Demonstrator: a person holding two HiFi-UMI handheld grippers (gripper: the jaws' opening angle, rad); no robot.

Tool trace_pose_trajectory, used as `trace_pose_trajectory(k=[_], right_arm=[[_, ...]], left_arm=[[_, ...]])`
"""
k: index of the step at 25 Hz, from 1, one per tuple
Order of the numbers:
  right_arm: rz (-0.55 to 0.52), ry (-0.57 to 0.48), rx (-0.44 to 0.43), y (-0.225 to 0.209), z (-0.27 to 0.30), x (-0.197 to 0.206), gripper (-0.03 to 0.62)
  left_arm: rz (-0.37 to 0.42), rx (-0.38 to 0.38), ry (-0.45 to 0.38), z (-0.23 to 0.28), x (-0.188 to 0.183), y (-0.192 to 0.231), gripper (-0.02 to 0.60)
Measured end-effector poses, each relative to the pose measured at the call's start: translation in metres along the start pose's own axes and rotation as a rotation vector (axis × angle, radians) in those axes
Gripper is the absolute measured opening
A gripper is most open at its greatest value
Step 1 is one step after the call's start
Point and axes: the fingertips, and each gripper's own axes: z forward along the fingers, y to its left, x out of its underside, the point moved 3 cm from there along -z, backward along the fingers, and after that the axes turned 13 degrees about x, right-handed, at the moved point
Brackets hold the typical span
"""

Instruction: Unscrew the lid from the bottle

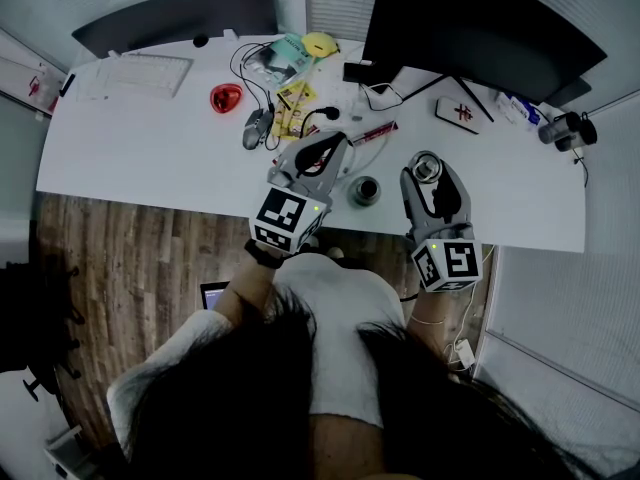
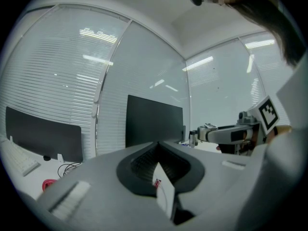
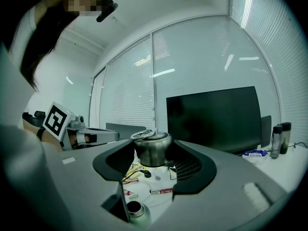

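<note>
Unscrewing is looking finished: the right gripper (image 1: 430, 175) is clamping the metal lid (image 3: 153, 151) between its jaws, clear of the bottle (image 1: 363, 190), which is standing open on the desk (image 1: 150, 158) between the two grippers. The left gripper (image 2: 159, 145) is hovering closed and empty. The bottle's dark mouth is hiding any contents.

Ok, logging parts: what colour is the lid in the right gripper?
Silvery metal; the lid shows best in the right gripper view.
</note>
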Motion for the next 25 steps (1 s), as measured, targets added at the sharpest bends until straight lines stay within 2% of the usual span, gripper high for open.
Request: trace_pose_trajectory(k=[25], right_arm=[[0.005,0.009,0.007,0.0060,-0.0028,0.0009,0.244]], left_arm=[[-0.005,0.008,-0.003,-0.0057,0.0026,0.0027,0.058]])
